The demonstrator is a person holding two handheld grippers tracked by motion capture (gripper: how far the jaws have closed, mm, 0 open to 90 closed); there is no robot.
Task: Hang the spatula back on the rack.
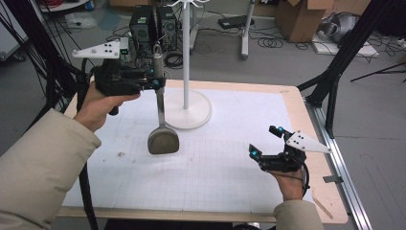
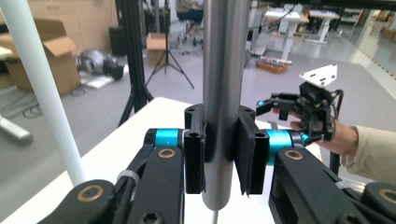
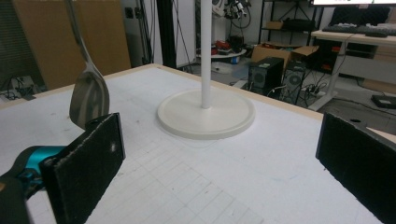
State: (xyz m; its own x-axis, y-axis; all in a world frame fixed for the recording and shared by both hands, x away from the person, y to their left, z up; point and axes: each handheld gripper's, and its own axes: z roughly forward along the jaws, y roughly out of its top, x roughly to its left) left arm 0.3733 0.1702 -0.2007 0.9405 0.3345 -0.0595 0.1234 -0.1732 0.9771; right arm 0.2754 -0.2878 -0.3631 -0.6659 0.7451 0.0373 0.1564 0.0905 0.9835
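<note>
The left gripper (image 1: 160,82) holds a metal spatula (image 1: 162,125) by its round handle. Its two black pads (image 2: 194,156) press on the handle from both sides, one on each side. The spatula hangs straight down. Its flat blade is at the bottom, just above the white table (image 1: 215,182), near the middle of the table and a bit to the left. The top of the handle has a small ring that sticks up above the gripper. A person's hand in a cream sleeve carries this gripper at the far left of the table.

Just to the right of the spatula stands a white pole stand (image 1: 187,108) with a round flat base. The blade hangs just beside that base, on its near left side.

The right gripper (image 1: 266,141) is well apart from the spatula, at the near right of the table. Its jaws stand wide, with nothing between them. In the right gripper view the spatula (image 3: 88,91) hangs at the left and the stand (image 3: 206,109) is in the middle.
</note>
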